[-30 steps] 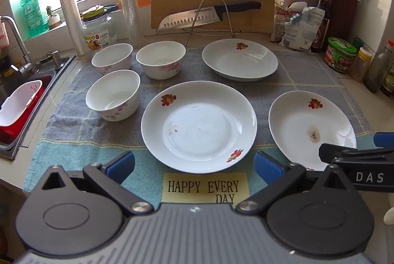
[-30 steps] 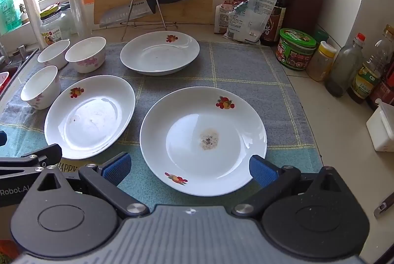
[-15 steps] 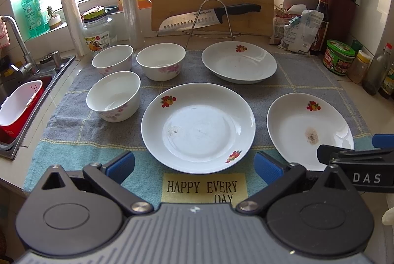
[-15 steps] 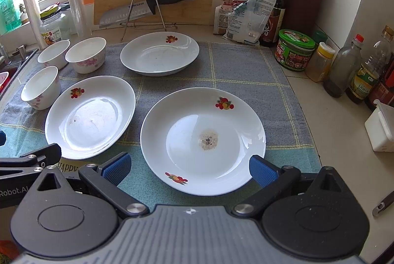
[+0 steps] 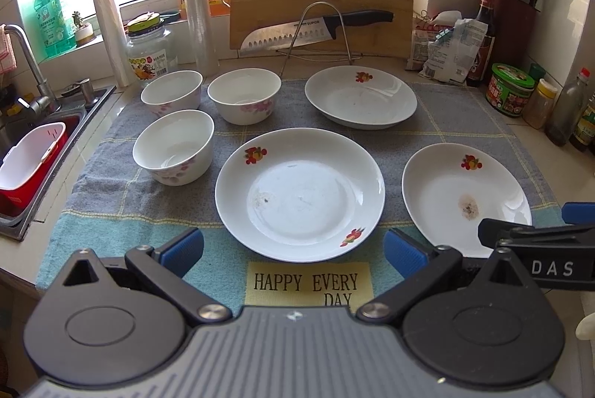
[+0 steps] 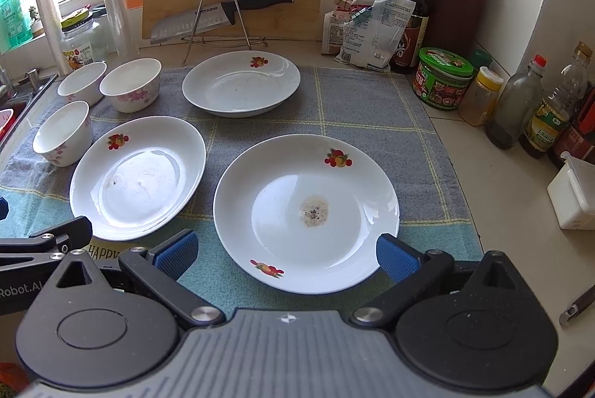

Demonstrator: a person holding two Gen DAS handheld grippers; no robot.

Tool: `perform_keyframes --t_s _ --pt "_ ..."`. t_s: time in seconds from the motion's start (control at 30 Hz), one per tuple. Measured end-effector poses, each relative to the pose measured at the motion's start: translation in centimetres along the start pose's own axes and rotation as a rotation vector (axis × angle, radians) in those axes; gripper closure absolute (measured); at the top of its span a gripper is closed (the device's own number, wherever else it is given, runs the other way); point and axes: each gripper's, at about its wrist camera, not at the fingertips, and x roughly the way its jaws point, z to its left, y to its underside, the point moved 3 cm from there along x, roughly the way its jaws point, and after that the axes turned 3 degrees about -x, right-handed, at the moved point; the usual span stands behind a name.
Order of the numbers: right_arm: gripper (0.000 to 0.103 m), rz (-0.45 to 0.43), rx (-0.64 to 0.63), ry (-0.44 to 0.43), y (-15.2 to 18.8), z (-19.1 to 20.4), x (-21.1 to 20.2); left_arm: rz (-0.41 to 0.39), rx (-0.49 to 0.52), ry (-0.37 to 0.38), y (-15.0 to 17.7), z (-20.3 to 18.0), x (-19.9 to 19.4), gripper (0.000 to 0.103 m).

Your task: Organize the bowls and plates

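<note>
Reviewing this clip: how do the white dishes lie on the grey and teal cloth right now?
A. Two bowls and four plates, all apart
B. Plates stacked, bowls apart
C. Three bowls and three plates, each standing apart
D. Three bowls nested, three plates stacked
C: three white floral bowls and three white fruit-print plates each sit singly on the checked cloth, none stacked or nested.

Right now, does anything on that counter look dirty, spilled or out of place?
Yes: the right plate has a brownish speckled stain at its centre, and the middle plate carries a fainter smudge. Nothing is spilled or tipped; the three bowls stand upright.
</note>
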Motion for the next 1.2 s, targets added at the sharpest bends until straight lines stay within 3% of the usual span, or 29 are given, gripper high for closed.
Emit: perform_keyframes --t_s 1.2 --pt "0.000 -0.018 0.005 0.041 0.0 1.0 -1.1 -0.023 0.013 0.031 0.1 1.0 -0.7 0.001"
